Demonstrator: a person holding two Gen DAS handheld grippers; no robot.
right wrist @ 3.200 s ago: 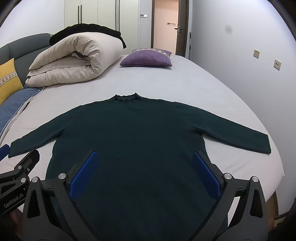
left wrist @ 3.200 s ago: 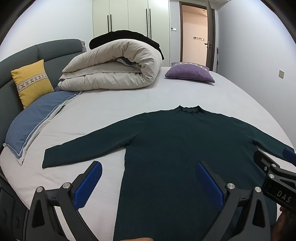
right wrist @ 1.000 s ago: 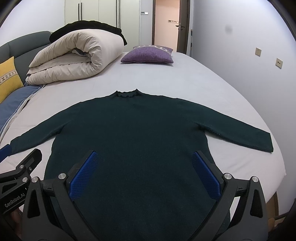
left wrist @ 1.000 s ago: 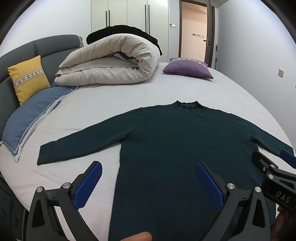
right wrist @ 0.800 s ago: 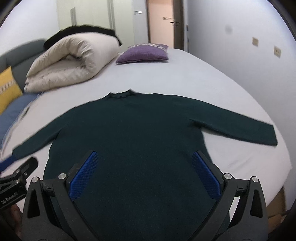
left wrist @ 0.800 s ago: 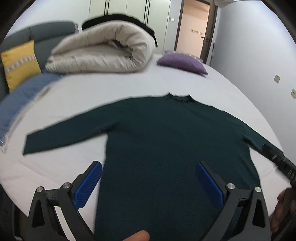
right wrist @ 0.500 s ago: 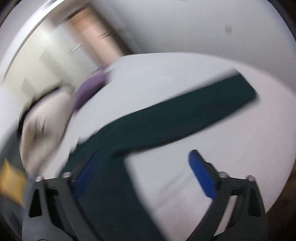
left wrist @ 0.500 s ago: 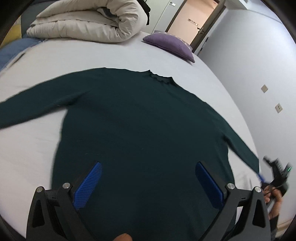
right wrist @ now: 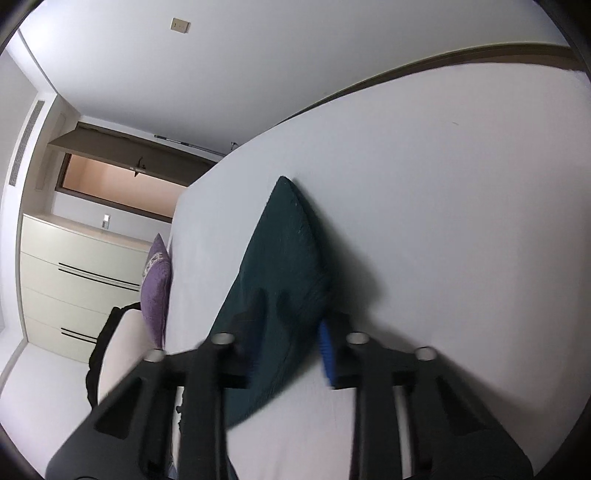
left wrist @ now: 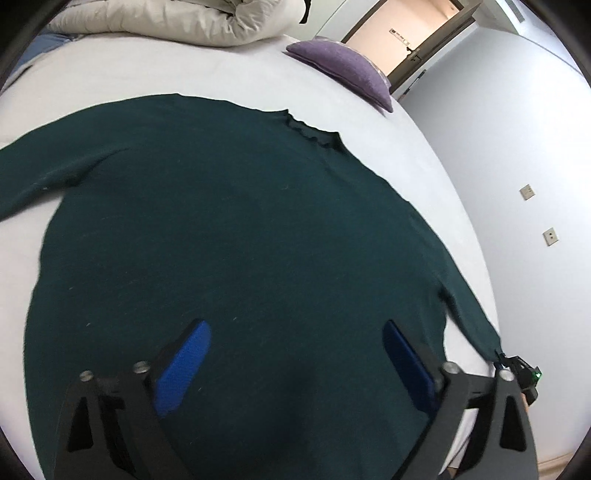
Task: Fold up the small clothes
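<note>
One dark green sweater is lying flat on the white bed, near one purple cushion and one rolled duvet. The left gripper is hovering over its hem, jaws wide and closing with nothing between them. The right gripper is keeping its jaws clamped on the sleeve end.

Left wrist view looks steeply down, close over the sweater; right wrist view, rolled sideways, shares its sleeve.

View rolled sideways. Right gripper has its jaws closed on the dark green sweater sleeve, cuff end lying flat on the white bed sheet beyond the fingers. Purple cushion, cream duvet, cream wardrobe and open doorway at left.
</note>
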